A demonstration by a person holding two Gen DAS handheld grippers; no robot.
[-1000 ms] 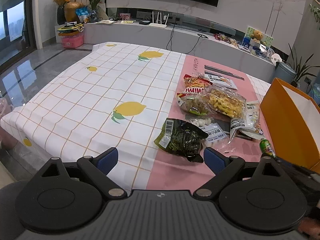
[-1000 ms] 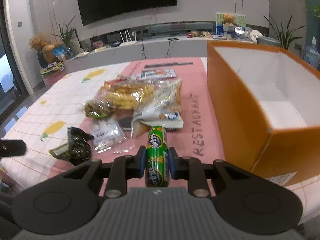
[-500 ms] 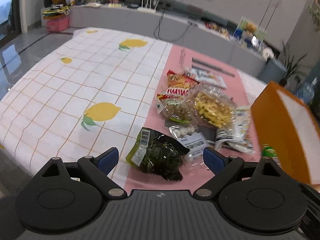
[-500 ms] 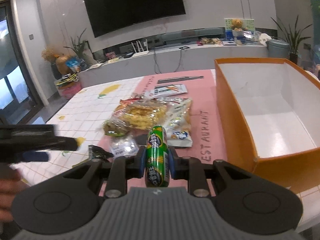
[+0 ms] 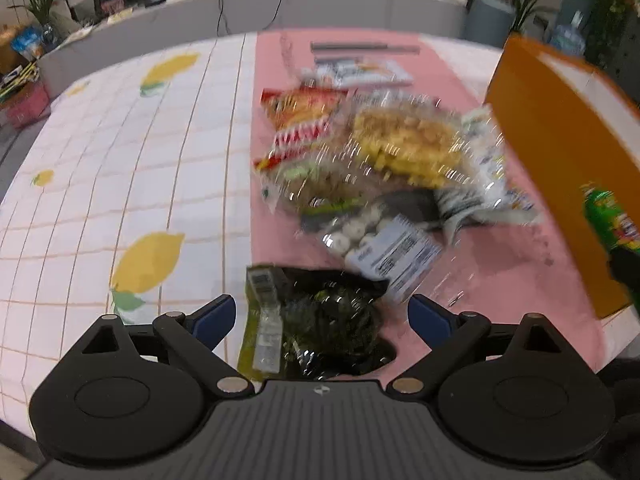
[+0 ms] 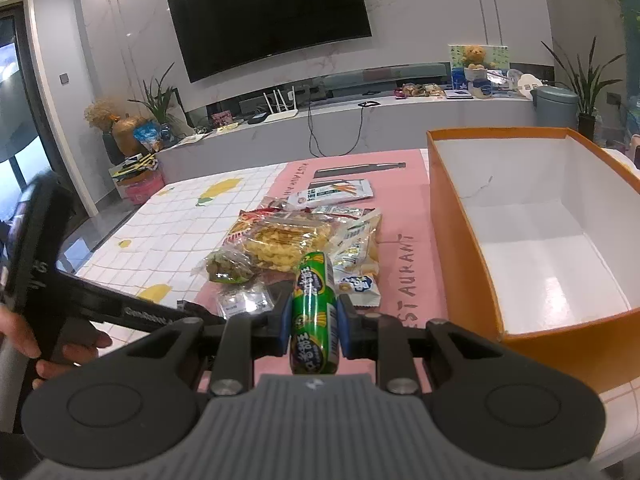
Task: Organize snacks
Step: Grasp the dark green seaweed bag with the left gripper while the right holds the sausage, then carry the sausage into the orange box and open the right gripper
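My right gripper (image 6: 313,320) is shut on a green snack tube (image 6: 314,312) and holds it above the pink mat, left of the open orange box (image 6: 472,240), whose white inside is empty. The tube also shows at the right edge of the left wrist view (image 5: 608,220). My left gripper (image 5: 320,316) is open, low over a dark green seaweed packet (image 5: 320,320) that lies between its fingers. A pile of snack bags (image 5: 380,168) lies beyond it; the pile also shows in the right wrist view (image 6: 288,240).
The orange box (image 5: 560,152) stands right of the pile. A flat white packet (image 6: 336,194) and a dark strip (image 6: 360,170) lie further back on the pink mat. The lemon-print cloth (image 5: 120,184) covers the table's left side. The left gripper's handle (image 6: 48,260) is at the left.
My left gripper has moved forward and down over the seaweed packet, which now lies between its open fingers. My right gripper has risen with the green tube, towards the box.
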